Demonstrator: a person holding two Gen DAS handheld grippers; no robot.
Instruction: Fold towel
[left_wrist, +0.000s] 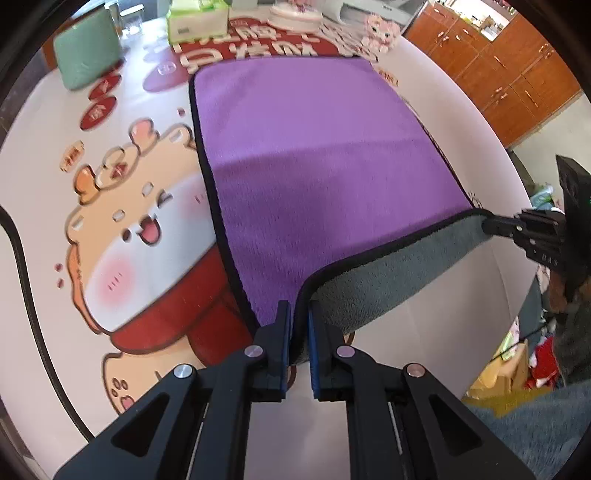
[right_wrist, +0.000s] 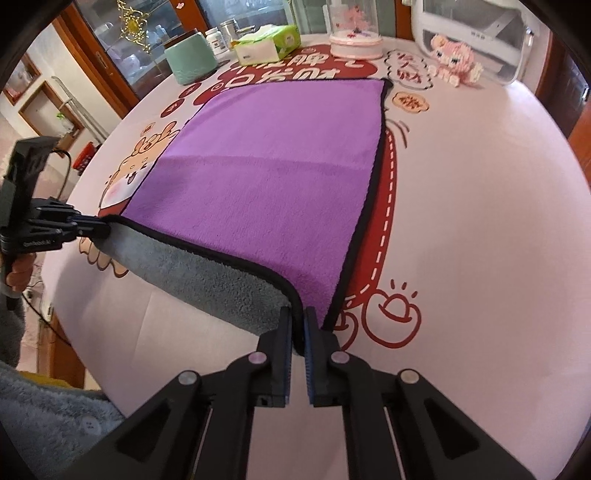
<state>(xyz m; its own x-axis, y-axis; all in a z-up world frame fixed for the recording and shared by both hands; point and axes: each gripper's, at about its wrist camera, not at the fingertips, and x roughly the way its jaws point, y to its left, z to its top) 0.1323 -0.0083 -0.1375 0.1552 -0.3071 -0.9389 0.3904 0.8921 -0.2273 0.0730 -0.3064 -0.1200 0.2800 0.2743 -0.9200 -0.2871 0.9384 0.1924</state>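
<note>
A purple towel (left_wrist: 310, 147) with a black hem and a grey underside lies spread on the round table, also in the right wrist view (right_wrist: 273, 162). My left gripper (left_wrist: 299, 314) is shut on its near left corner. My right gripper (right_wrist: 298, 321) is shut on its near right corner. The near edge is lifted off the table and curls over, showing the grey underside (left_wrist: 388, 273) (right_wrist: 207, 273) between the two grippers. Each gripper shows in the other's view: the right one (left_wrist: 491, 225) and the left one (right_wrist: 99, 227). The far edge lies flat.
The table (right_wrist: 480, 221) has a pink cartoon cover. At its far side stand a green cylinder (right_wrist: 190, 61), a tissue box (right_wrist: 267, 44), a glass dome (right_wrist: 354, 33), a pink toy (right_wrist: 456, 61) and a white container (right_wrist: 476, 33). Wooden cabinets (left_wrist: 498, 70) stand beyond.
</note>
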